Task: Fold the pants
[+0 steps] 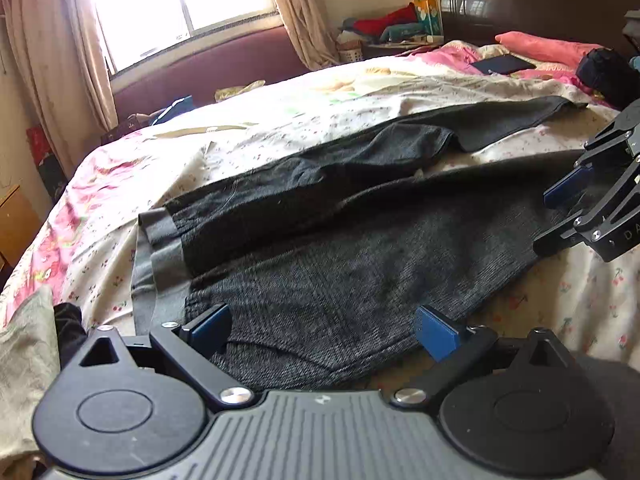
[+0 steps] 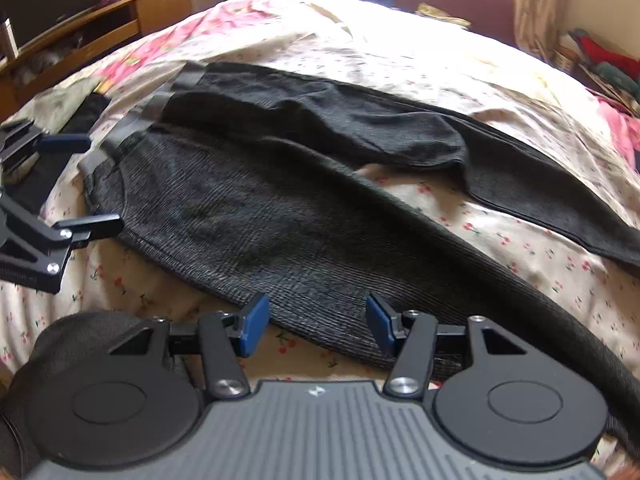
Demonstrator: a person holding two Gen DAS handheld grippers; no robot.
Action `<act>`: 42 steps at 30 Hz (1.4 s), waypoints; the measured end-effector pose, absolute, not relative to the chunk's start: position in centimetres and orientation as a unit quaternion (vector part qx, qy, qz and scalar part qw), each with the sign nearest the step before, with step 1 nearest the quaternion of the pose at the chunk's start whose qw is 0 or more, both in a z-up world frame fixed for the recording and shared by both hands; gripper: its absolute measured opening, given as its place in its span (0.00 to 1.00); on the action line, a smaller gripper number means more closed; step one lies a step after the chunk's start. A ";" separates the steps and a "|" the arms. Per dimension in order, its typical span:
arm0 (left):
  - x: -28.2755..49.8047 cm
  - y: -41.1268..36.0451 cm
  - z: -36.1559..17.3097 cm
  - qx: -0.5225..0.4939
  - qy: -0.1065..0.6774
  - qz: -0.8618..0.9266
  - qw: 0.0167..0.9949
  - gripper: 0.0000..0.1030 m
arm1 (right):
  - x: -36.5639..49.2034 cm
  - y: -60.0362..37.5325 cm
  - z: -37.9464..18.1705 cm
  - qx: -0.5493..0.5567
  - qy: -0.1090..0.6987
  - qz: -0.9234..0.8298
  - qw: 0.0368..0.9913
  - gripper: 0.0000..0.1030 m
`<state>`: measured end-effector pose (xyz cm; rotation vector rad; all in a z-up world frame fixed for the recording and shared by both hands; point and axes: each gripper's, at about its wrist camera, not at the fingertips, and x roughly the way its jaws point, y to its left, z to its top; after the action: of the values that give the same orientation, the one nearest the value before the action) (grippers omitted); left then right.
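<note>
On the bed's cherry-print cream sheet: dark grey knit pants lie flat, legs splayed apart, grey waistband at one end. Left gripper hovers over the pants' near edge beside the waistband, blue pads spread, nothing between them. Right gripper sits over the nearer leg's edge, further from the waistband, jaws parted, fabric below but not pinched. Pink pillow well beyond the pants.

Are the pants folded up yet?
Partly. The pants lie spread on the bed, only one leg doubled back.
</note>
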<state>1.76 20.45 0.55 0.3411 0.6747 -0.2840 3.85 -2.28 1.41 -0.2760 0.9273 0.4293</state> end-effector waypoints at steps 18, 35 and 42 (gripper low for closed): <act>4.8 22.9 -3.2 0.206 0.373 -0.131 0.895 0.57 | 7.6 5.0 -2.7 -0.199 0.430 0.351 0.808 0.07; 1.9 29.2 4.5 0.085 0.410 -0.137 0.898 0.49 | 10.5 3.3 4.8 -0.129 0.448 0.446 0.764 0.45; 17.7 27.6 5.5 0.141 0.339 -0.125 0.922 0.82 | 25.4 2.6 5.1 -0.201 0.377 0.397 0.812 0.62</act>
<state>17.72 27.61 5.47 0.2891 0.6959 -0.2574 25.35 2.64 5.10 -0.4292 0.8051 0.8482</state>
